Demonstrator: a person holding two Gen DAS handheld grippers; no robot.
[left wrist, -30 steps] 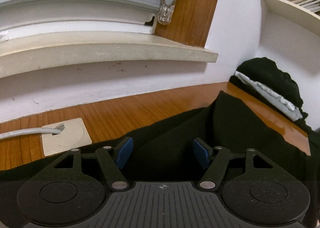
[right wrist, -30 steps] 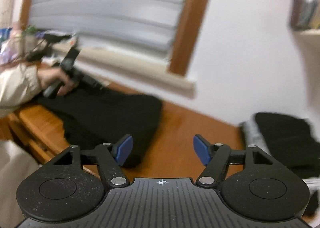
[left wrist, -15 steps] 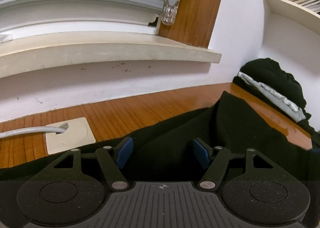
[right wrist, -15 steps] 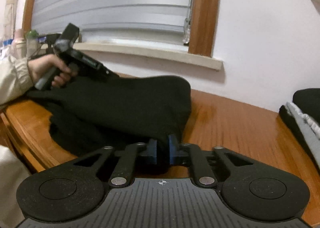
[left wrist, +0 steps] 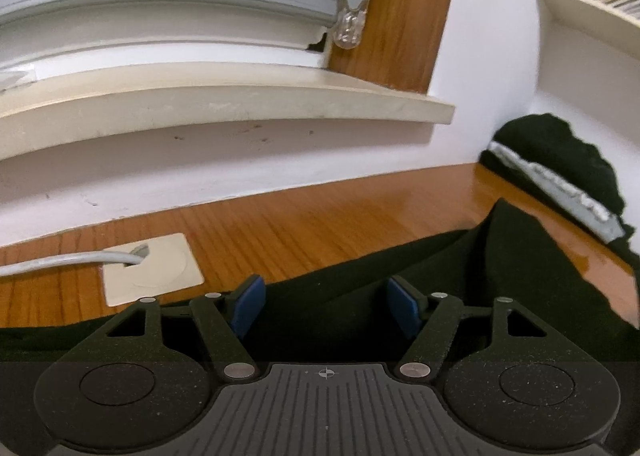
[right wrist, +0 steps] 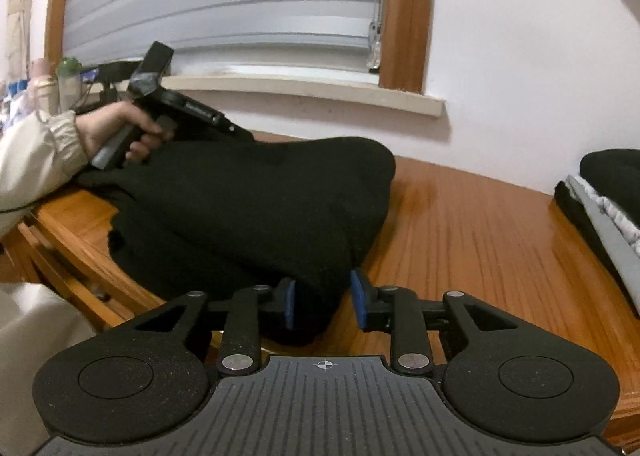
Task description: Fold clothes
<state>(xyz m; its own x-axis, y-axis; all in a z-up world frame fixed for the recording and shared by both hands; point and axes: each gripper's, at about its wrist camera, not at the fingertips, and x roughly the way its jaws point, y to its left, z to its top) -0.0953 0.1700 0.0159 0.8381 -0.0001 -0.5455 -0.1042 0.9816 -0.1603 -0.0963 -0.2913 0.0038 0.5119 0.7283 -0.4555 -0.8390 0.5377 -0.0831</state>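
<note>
Lying bunched on the wooden desk (right wrist: pixel 480 224), black garment (right wrist: pixel 256 200) awaits its next fold. Right gripper (right wrist: pixel 323 304): jaws just been opening, pads apart around the near corner, not pinching. Left gripper (left wrist: pixel 325 306): fingers wide apart over the cloth, apparently steadying the far end.

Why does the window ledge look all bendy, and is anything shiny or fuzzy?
Left wrist view: the fisheye lens bows the window ledge; light glares off the wooden desk. Right wrist view: the desk's near edge curves too, and the person's hand is slightly blurred.
</note>
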